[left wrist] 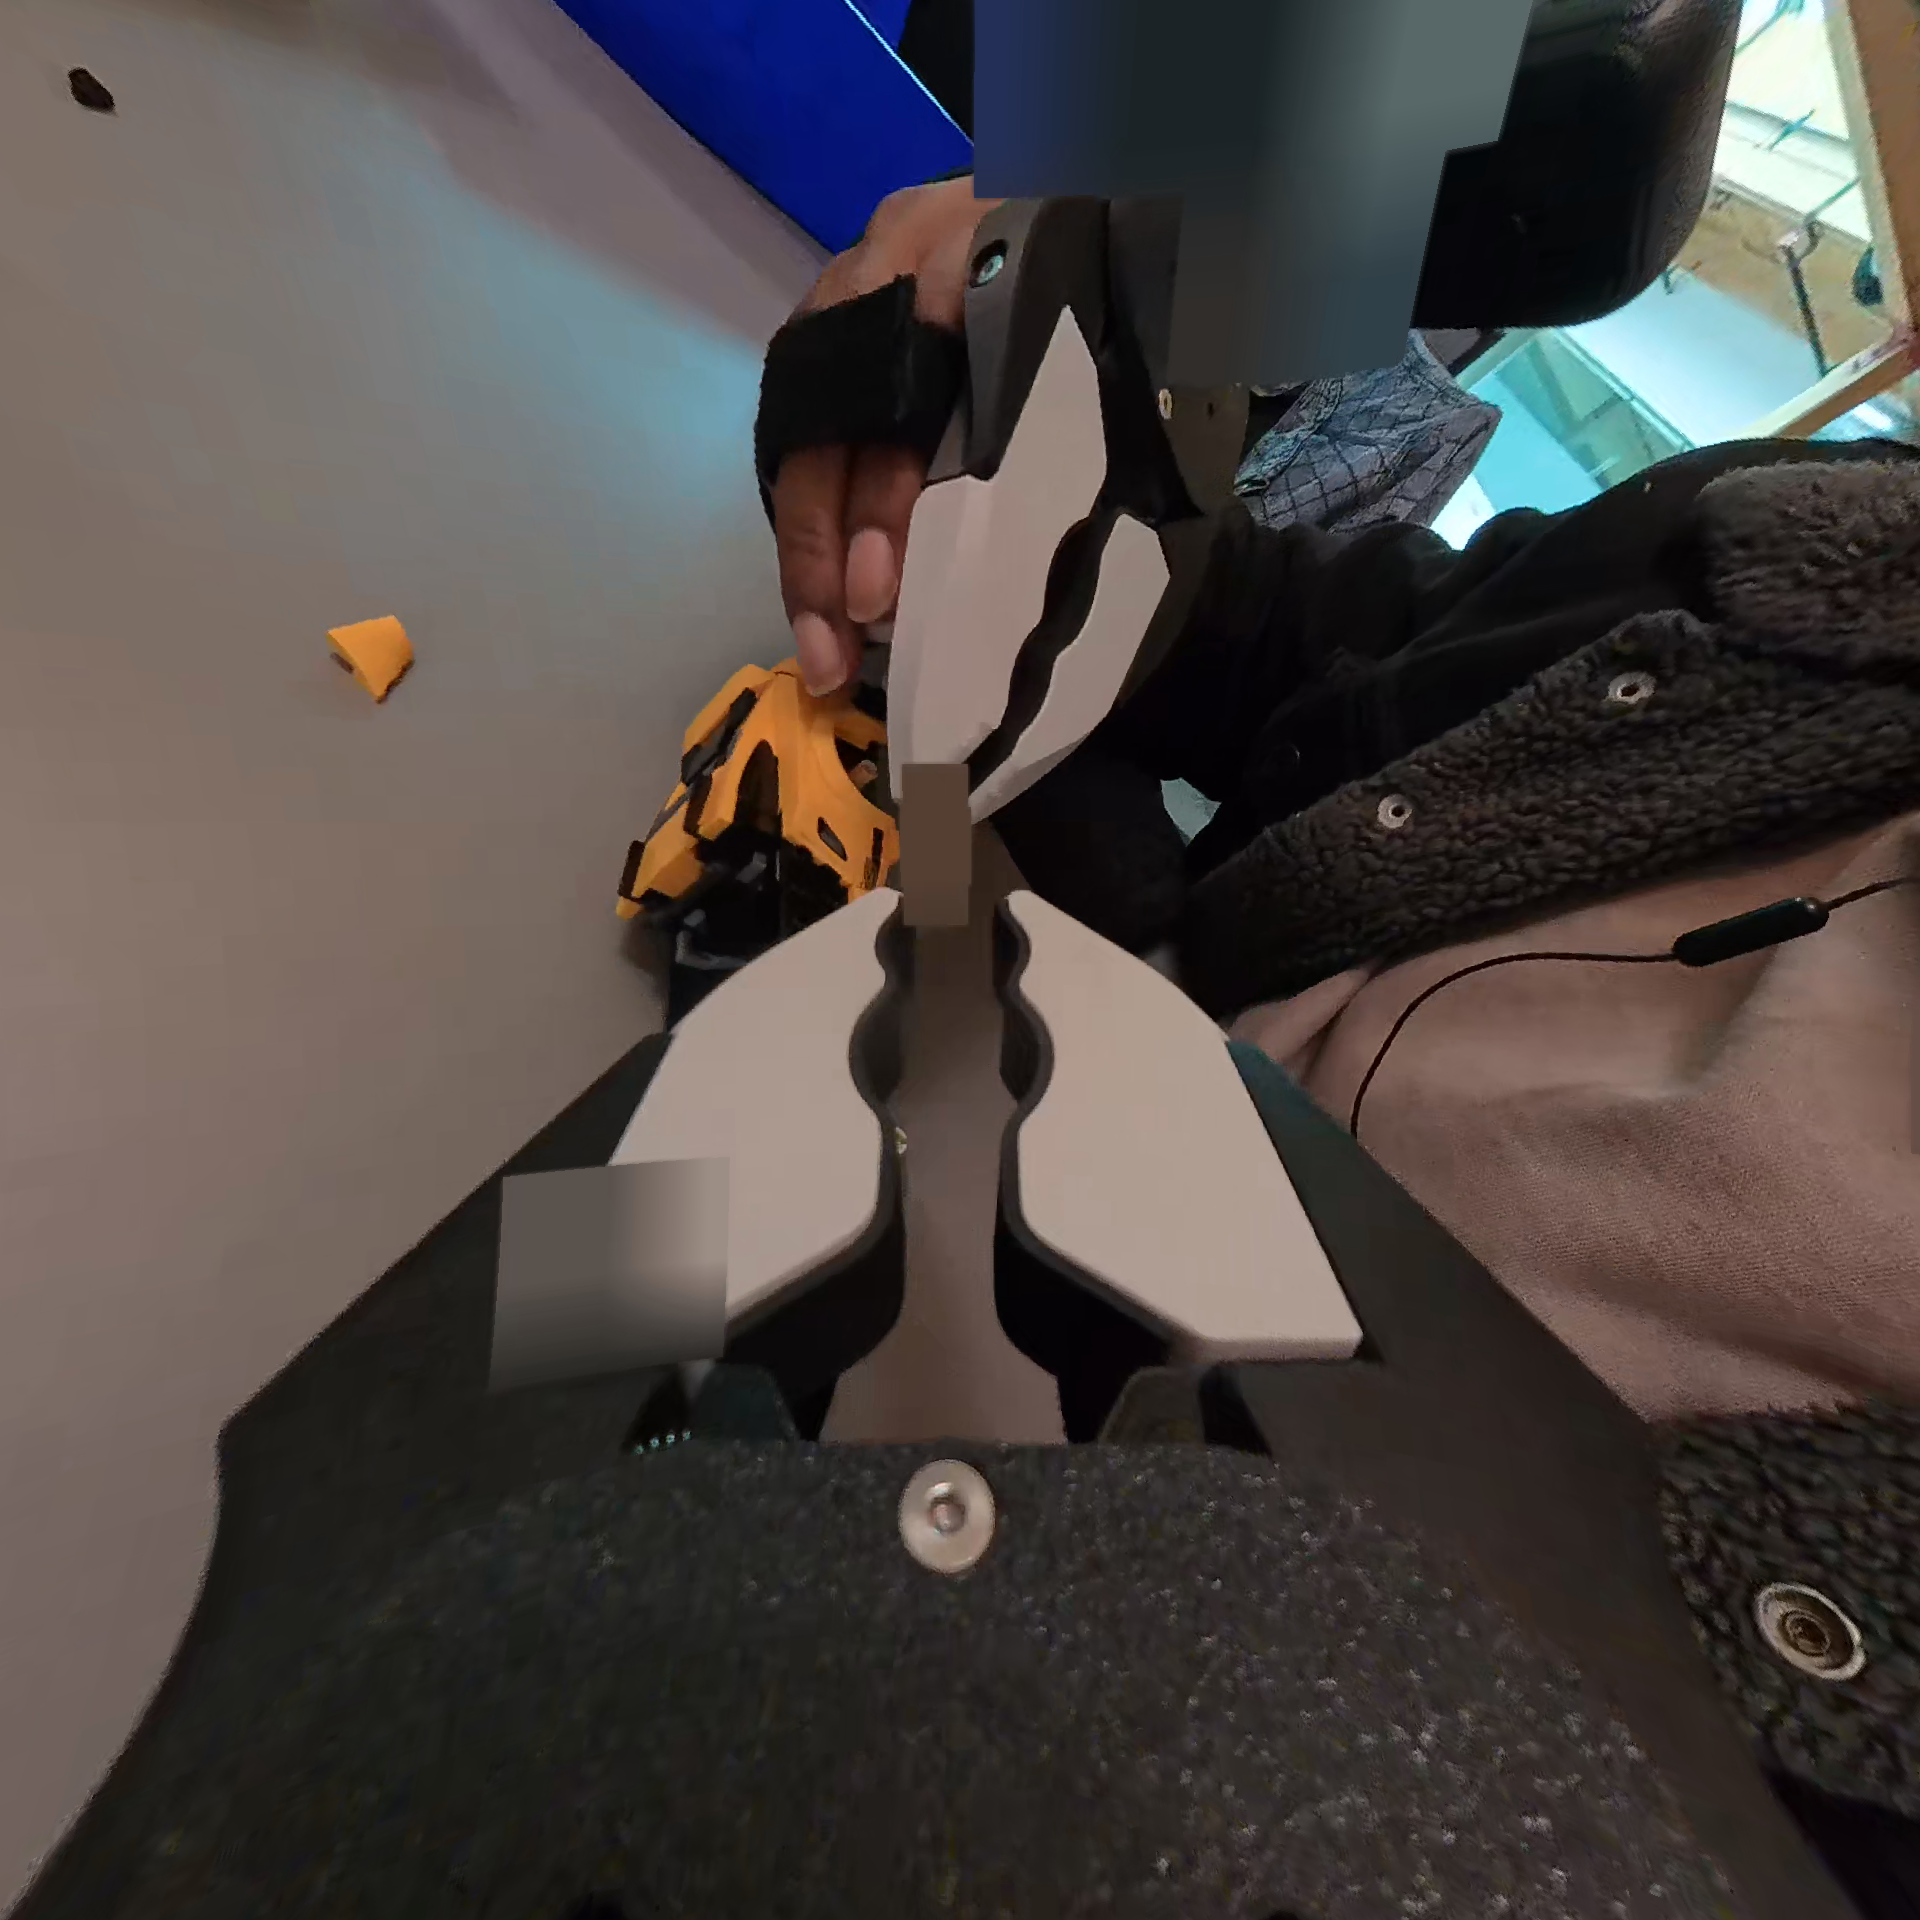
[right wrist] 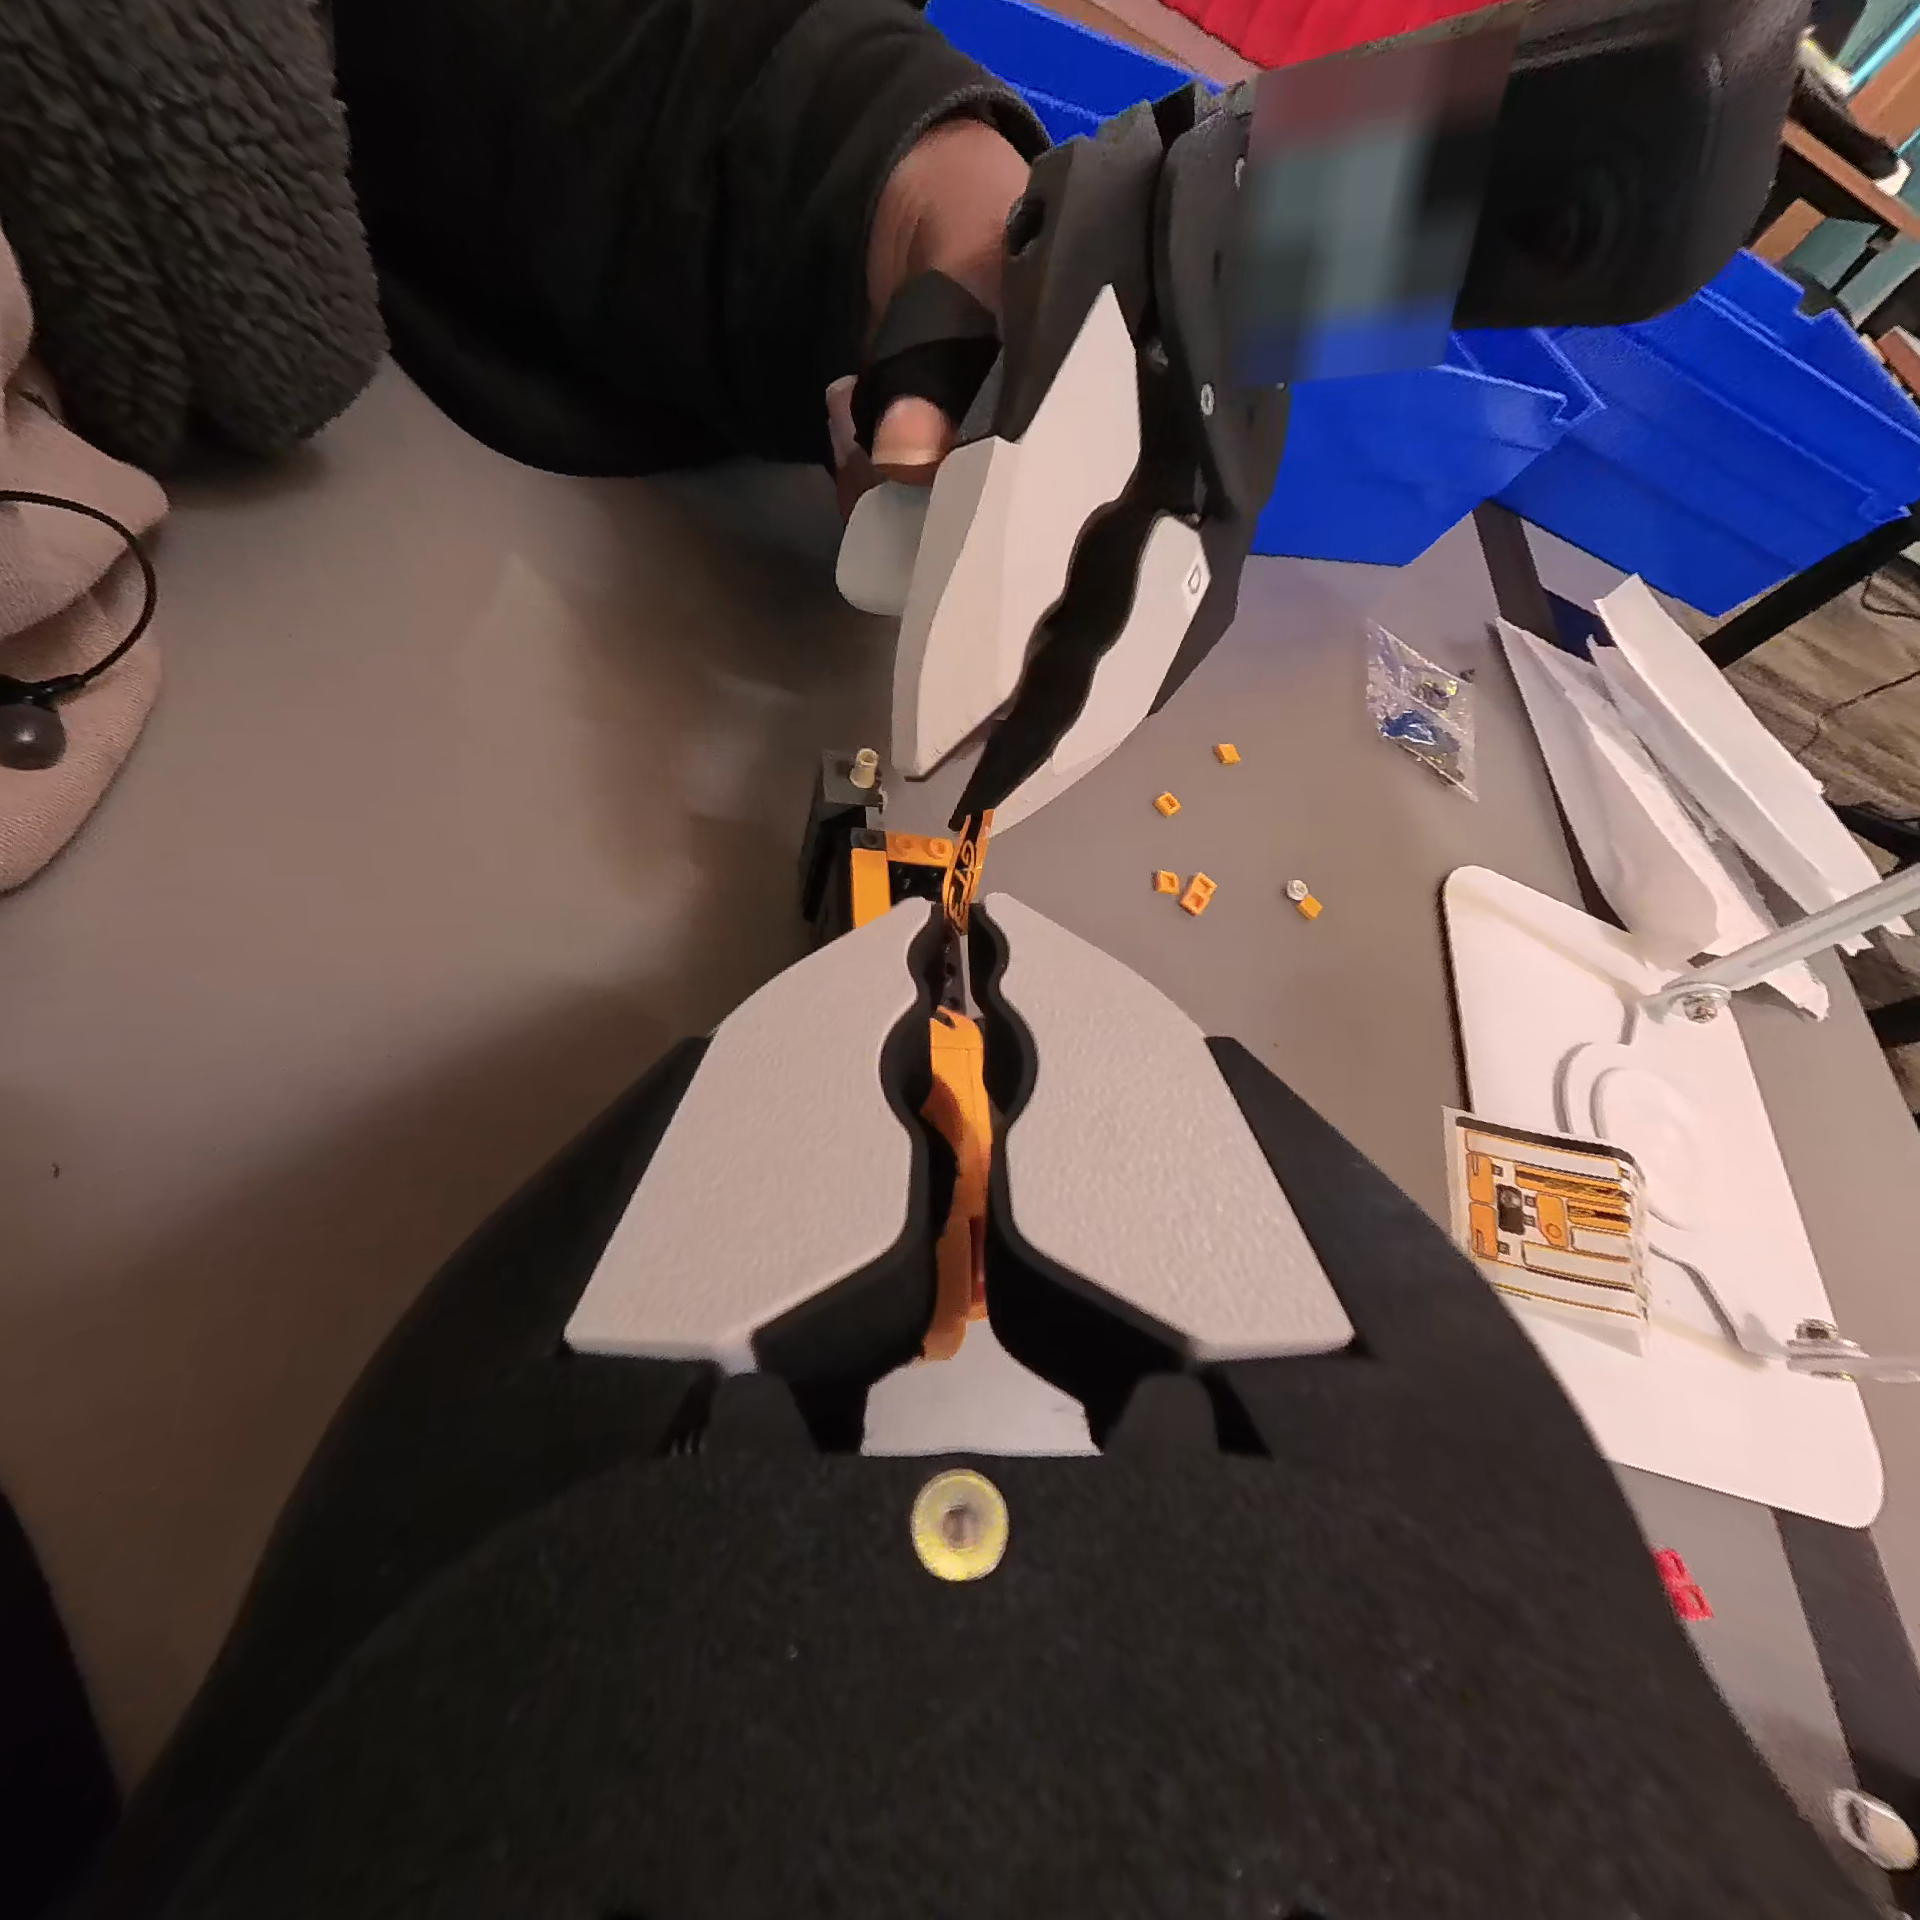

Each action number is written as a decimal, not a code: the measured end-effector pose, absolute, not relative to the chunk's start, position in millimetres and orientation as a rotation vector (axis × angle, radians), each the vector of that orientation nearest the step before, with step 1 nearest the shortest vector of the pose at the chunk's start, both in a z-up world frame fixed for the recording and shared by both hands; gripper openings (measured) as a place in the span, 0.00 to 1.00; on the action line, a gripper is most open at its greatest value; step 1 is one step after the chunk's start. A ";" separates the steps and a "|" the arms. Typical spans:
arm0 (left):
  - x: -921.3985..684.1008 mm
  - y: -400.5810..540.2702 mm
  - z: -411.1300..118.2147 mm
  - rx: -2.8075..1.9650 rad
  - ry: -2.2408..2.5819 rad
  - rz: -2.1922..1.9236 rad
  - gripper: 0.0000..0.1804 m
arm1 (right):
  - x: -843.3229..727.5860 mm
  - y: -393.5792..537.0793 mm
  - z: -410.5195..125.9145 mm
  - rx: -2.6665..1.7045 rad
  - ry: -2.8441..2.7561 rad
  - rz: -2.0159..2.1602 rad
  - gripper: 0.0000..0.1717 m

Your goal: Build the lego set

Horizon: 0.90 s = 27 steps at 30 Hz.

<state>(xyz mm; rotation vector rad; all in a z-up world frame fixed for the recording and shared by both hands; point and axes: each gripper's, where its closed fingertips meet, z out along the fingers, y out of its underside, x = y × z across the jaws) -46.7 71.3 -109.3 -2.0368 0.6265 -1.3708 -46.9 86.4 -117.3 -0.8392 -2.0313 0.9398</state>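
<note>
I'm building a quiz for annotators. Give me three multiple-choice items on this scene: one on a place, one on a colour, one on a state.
1. Where do the small loose orange pieces lie? A in a drawer; B on the grey table; C on a chair.
2. What colour are the bins? A yellow; B blue; C green.
3. The right gripper has its jaws: A wide open; B closed on an orange piece; C out of view.
Key: B, they dot the tabletop; B, blue walls; B, it sits pinched between them.
</note>
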 end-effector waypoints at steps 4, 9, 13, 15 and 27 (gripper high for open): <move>-50.5 71.8 -113.6 -2.059 0.680 -1.261 0.10 | -44.6 83.8 -115.9 -0.843 -2.033 0.965 0.02; -55.0 73.2 -112.4 -2.043 0.733 -1.151 0.11 | -42.6 82.1 -114.1 -0.849 -2.032 0.981 0.02; -54.8 72.6 -109.6 -1.965 0.868 -0.955 0.14 | -41.0 79.9 -114.6 -0.865 -2.058 0.968 0.02; -54.2 71.5 -110.4 -1.923 0.938 -0.850 0.14 | -39.9 78.6 -116.0 -0.875 -2.087 0.951 0.02; -54.3 69.4 -128.7 -1.886 1.094 -0.596 0.13 | -40.7 76.1 -126.9 -0.955 -2.394 0.816 0.02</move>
